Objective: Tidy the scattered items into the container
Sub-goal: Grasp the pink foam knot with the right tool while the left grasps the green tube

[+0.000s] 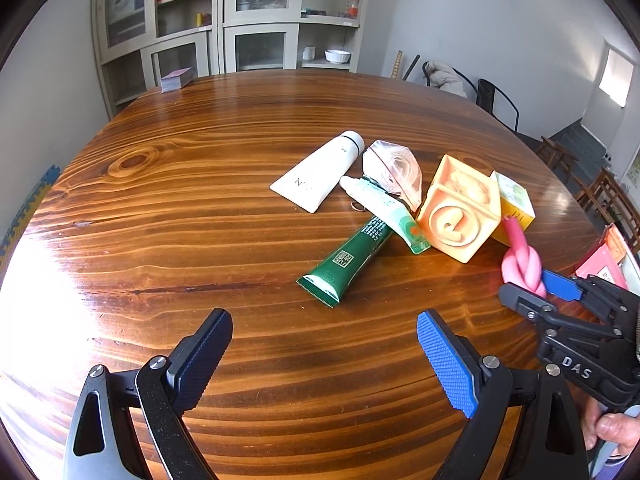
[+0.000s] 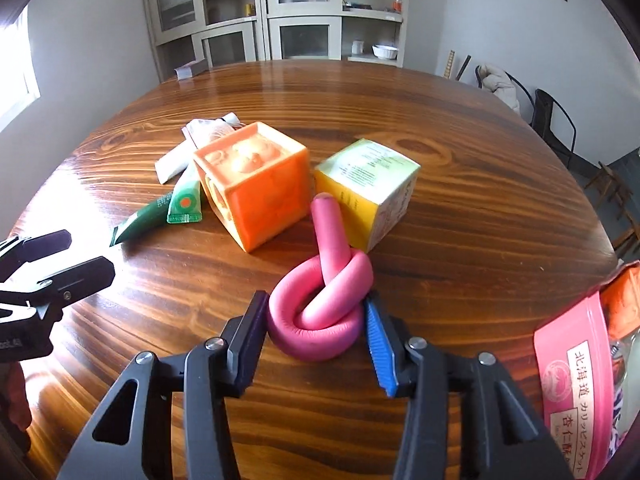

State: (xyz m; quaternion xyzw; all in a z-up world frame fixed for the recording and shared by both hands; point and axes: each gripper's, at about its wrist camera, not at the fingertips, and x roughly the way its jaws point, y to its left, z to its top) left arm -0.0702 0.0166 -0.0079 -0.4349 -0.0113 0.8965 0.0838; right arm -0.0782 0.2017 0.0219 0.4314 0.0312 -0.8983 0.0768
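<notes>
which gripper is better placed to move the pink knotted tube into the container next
Right. The right gripper already brackets the pink knotted tube; the left gripper hangs open over bare table.

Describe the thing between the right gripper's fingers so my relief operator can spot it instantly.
On the round wooden table, look just in front of the orange cube and the yellow box. The pink foam rod lies there, between the right gripper fingers. It alone is tied in a knot.
</notes>
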